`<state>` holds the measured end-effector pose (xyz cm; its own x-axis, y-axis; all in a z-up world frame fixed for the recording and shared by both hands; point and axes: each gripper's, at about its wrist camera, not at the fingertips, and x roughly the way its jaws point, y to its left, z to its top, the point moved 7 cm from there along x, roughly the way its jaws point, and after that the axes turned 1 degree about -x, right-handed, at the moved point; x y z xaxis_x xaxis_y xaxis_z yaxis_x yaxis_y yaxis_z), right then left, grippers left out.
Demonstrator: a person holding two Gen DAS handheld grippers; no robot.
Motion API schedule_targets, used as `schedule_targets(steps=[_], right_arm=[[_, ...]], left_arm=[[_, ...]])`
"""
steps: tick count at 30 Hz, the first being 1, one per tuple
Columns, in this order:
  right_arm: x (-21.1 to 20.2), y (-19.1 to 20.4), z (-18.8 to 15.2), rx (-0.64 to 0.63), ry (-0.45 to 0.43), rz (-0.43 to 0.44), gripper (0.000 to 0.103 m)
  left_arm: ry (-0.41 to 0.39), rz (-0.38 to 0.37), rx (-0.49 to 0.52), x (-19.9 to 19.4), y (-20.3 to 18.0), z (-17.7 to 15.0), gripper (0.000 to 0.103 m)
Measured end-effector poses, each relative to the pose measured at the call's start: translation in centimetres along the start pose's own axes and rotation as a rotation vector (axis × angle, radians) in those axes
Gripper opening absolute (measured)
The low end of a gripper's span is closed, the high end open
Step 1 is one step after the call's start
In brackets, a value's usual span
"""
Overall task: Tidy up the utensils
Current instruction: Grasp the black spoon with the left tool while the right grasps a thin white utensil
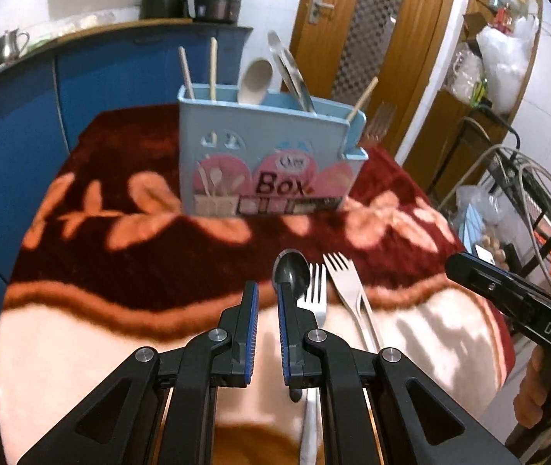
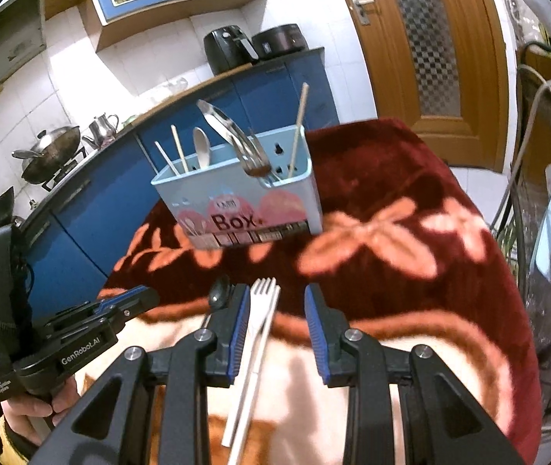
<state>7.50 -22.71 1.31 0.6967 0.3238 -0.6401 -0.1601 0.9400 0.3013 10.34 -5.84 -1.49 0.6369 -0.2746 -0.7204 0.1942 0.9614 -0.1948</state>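
Fingers of both grippers are spreading, gripping nothing: the right gripper [image 2: 277, 323] is straddling the white plastic fork [image 2: 254, 345], seemingly lining up a pickup for the pale-blue plastic utensil box [image 2: 236, 209]; the left gripper [image 1: 267, 333] is hovering beside the black plastic spoon [image 1: 291, 269].

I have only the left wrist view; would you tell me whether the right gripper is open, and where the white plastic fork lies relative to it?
Observer: The right gripper is open; the white plastic fork lies between its fingers, nearer the left one.
Operator: My finger partly hides the black spoon; where is it from there?
Observer: The black spoon lies just outside that left finger.
Operator: Is the fork I see behind the light blue utensil box inside it?
Observer: Yes, the metal fork stands tines up inside the light blue utensil box, at its right end.
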Motion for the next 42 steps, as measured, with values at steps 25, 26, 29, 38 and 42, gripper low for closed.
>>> schedule_targets(steps=[25,26,29,38,42], right_arm=[[3.3,-2.7,-2.6,0.043,0.1,0.005,0.032],[3.4,-2.8,-2.6,0.042,0.102,0.004,0.032],[3.5,-2.8,-2.6,0.042,0.105,0.007,0.032],[3.7,-2.6,-2.6,0.033,0.124,0.016,0.032],[3.7,-2.1,-2.3,0.009,0.14,0.012,0.032]], left_arm=[[0.194,-0.028,0.005,5.0,-1.1,-1.5,0.01],[0.197,-0.03,0.002,5.1,-1.2,-1.5,0.01],[0.215,-0.053,-0.014,5.1,-1.2,-1.9,0.01],[0.228,-0.086,-0.031,5.7,-1.1,-2.2,0.008],[0.213,-0.103,-0.068,5.6,-0.6,-2.1,0.005]])
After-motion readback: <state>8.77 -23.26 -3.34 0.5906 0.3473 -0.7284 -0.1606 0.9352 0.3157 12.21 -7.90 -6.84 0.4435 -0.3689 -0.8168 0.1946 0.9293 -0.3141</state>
